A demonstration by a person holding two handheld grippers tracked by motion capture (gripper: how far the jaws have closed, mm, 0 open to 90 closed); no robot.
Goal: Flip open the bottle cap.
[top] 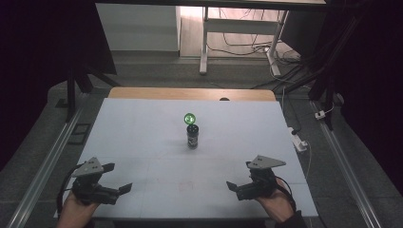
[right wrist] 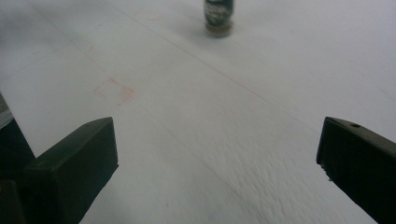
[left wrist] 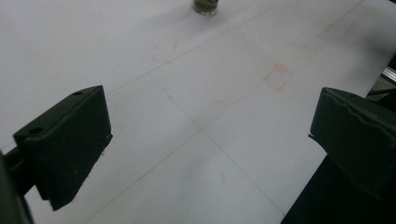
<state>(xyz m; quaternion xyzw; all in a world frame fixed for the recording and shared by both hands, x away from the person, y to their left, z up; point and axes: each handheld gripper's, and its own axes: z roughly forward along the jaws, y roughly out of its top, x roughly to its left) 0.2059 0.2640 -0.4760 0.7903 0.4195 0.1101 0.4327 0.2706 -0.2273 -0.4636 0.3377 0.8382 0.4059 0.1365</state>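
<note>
A small dark cylindrical bottle (top: 192, 136) with a printed label stands upright near the middle of the white sheet-covered table (top: 142, 142), its long axis vertical and its mouth turned up; a glossy green ball (top: 189, 118) sits at its top end, though whether the ball rests on the mouth or is part of a stopper cannot be told. The bottle's base appears at the upper edge of the left gripper view (left wrist: 205, 6) and of the right gripper view (right wrist: 218, 18), so both tools are aimed at it from the near side. The left gripper (top: 112, 179) lies low over the near left part of the table, held in the person's left hand (top: 76, 209), jaws spread wide with nothing between them. The right gripper (top: 239, 175) mirrors it at the near right, in the right hand (top: 275, 202), jaws likewise parted and empty. Both stand well apart from the bottle. The step in hand is judged to be the approach: one gripper would best come in level, its jaws straddling the bottle's body below the ball and square to the vertical axis, so that closing does not tip the narrow base. A faint red square mark (left wrist: 279, 77) lies on the sheet between the grippers.
</note>
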